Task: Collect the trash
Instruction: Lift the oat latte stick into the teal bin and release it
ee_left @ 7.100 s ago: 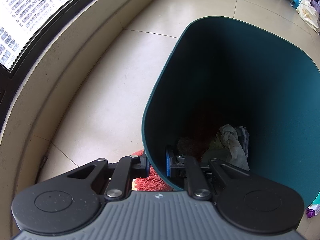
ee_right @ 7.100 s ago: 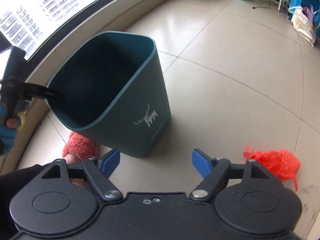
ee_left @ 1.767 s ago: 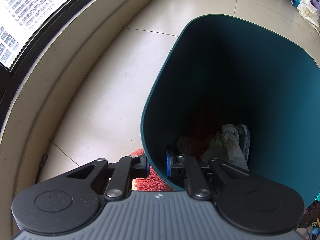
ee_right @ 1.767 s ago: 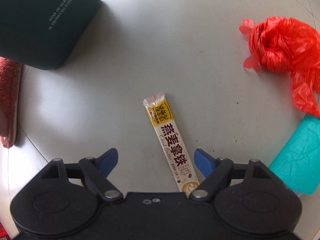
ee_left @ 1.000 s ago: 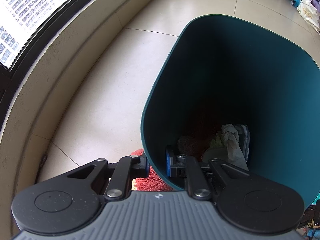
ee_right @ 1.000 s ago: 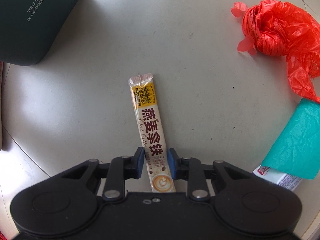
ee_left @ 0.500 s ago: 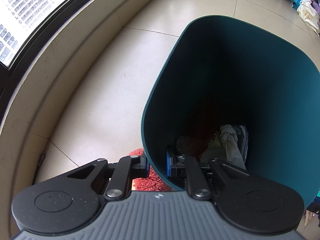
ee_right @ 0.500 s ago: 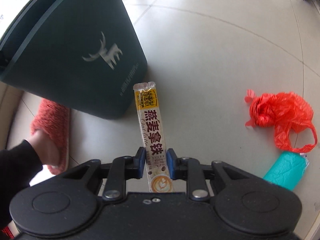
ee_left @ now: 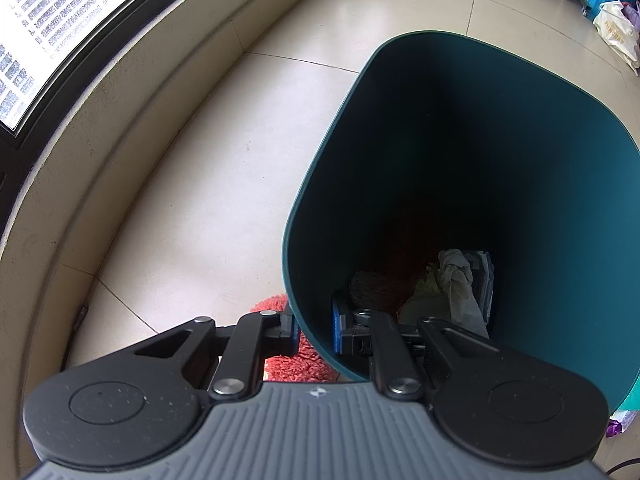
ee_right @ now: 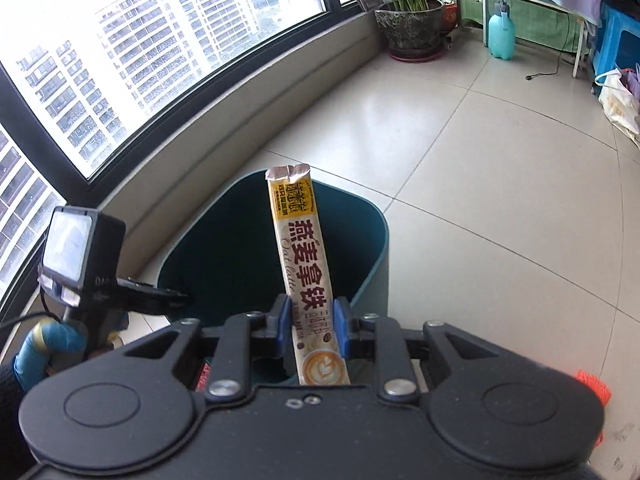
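The right gripper [ee_right: 308,330] has its blue pads pinched on the lower end of a long yellow-and-white oat latte sachet [ee_right: 304,264], which stands nearly upright out of the jaws with its crimped top leaning over the mouth of the dark teal plastic bin [ee_right: 372,240]. Over on the left, the left gripper [ee_left: 314,330] is clamped narrow on the bin's near rim [ee_left: 308,336] — one finger outside, one inside — steadying it on the pale tiled floor [ee_left: 200,184]. Down in the bottom lie crumpled grey tissues [ee_left: 452,280] and some reddish netting. To drop this well, I'd carry the sachet further over the middle of the opening, tip it so the long strip points down inside the walls, and only then let go — release too near the rim and a light packet like this could catch the edge and flop out. An orange plastic bag [ee_right: 592,388] peeks in at the right, likely next
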`<state>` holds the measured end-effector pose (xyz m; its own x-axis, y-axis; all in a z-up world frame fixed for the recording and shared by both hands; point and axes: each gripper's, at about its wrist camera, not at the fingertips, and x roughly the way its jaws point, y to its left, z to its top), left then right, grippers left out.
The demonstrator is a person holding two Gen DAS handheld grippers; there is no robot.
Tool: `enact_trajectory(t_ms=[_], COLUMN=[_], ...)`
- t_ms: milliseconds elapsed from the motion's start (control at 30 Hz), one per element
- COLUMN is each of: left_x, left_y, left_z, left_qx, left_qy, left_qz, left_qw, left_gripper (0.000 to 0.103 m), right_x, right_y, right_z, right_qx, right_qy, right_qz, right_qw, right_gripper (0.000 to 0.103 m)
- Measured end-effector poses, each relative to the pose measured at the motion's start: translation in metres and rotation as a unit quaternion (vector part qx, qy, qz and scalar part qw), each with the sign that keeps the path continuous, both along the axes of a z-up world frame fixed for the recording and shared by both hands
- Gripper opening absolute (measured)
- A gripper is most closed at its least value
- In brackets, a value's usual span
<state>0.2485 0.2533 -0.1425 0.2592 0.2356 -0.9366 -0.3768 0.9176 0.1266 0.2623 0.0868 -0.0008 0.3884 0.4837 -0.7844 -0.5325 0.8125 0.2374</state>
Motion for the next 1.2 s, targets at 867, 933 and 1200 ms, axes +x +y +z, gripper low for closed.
enact_trajectory(t_ms=[867, 933, 1200], left_x=[-0.007, -0.007, -0.003], left_y=[-0.015, -0.017, -0.010], left_z=[0.005, 0.005, 0.001], left_qx=[-0.020, -0.025, -0.031], left_qy=[0.011, 0.014, 0.029], left_qz=[-0.045, -0.048, -0.037], left_qw=[0.9987, 0.9985, 0.9984], left_gripper=[0.017, 0.018, 0.018], right_x=[0.059, 0.057, 0.054], right_y=[0.125, 0.127, 0.134], right_z=[-0.113, -0.120, -0.131], right_qx=[-0.120, -0.136, -0.168], right_qy=[0.063, 0.067, 0.064], right_qz=[0.001, 0.002, 0.021], right_qw=[0.991, 0.988, 0.984], right_gripper=[0.022, 0.022, 0.024])
